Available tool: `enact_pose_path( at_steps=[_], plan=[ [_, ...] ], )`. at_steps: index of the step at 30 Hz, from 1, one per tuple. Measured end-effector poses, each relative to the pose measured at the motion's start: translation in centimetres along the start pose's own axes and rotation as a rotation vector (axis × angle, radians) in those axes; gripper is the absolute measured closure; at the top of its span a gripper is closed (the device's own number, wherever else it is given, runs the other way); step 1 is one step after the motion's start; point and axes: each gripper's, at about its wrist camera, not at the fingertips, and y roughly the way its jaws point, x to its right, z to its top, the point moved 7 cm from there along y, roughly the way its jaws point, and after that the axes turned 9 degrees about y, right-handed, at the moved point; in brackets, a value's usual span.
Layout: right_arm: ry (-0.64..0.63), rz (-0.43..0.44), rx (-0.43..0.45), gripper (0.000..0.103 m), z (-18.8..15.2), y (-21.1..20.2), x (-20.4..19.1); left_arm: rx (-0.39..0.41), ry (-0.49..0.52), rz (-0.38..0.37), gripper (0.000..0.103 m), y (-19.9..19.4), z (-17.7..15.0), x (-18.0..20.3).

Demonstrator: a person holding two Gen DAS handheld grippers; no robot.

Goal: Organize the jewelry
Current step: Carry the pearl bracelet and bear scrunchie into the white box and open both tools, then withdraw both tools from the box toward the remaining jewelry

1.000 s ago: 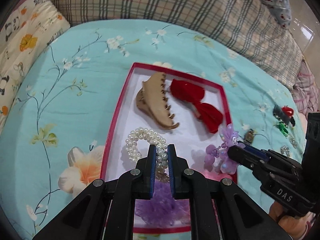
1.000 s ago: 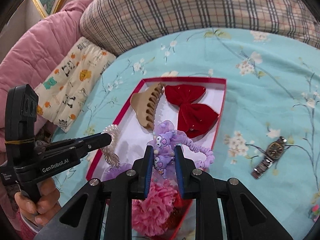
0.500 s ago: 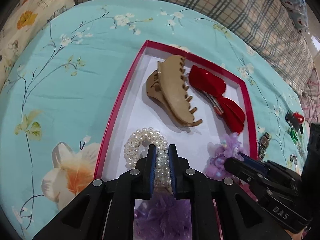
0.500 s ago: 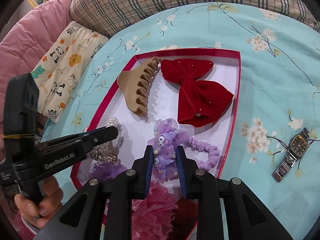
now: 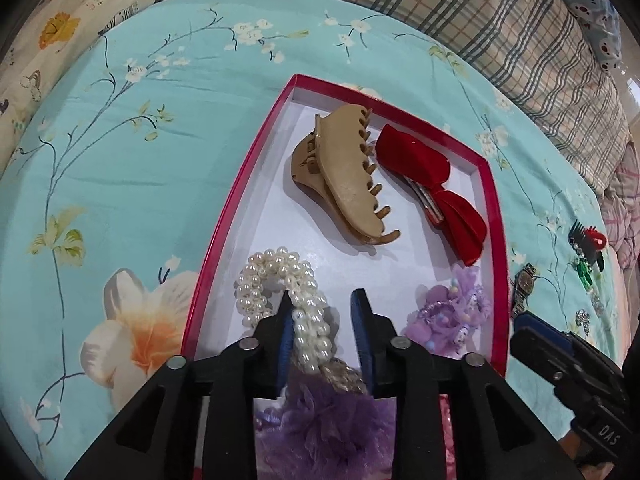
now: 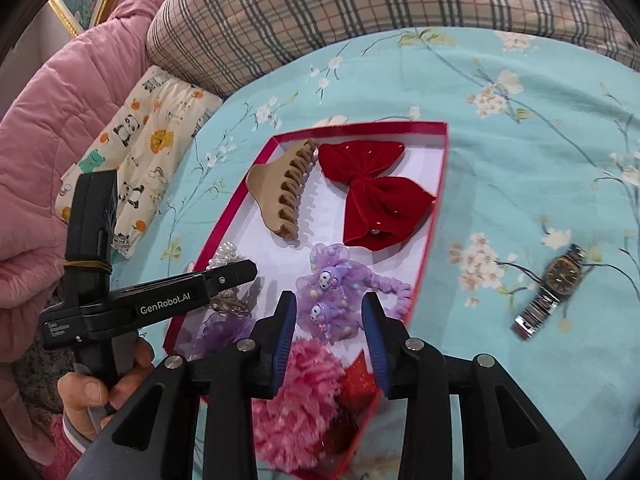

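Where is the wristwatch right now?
The wristwatch lies on the turquoise floral bedspread, outside the red-rimmed tray, at the right of the right wrist view. In the left wrist view it shows just past the tray's right rim.

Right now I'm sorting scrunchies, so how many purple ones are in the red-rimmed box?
2: a lilac cartoon-charm scrunchie between the right gripper's open fingers, and a frilly purple organza scrunchie at the box's near end. Others may be hidden.

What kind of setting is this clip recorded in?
Most likely a bedroom, with the work done on a bed: a turquoise floral bedsheet covers a soft surface, a plaid pillow and a cartoon-print cushion lie at its edge, and a pink quilt is bunched beside them.
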Motion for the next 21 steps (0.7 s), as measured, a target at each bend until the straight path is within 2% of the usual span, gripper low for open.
enact_pose_path(
  at_steps=[3, 7, 12, 13, 21],
  plan=[
    [0.008, 0.003, 0.016, 0.067, -0.2, -1.3, 0.4, 0.014, 0.011, 0.012, 0.058, -1.0, -0.3, 0.5],
    [0.020, -0.002, 0.036, 0.065, -0.7, -3.4, 1.7, 0.025, 0.025, 0.018, 0.046, -2.4, -1.1, 1.5],
    [0.057, -0.028, 0.078, 0.062, -1.4, -6.8, 4.6, 0.049, 0.048, 0.001, 0.046, -4.7, -1.9, 3.1],
    [0.038, -0.007, 0.079, 0.062, -1.6, -7.3, 5.0, 0.056, 0.055, -0.002, 0.045, -5.2, -2.1, 3.6],
    [0.141, -0.088, 0.142, 0.062, -2.8, -12.4, 11.7, 0.072, 0.145, -0.049, 0.045, -7.2, -2.9, 8.1]
  ],
)
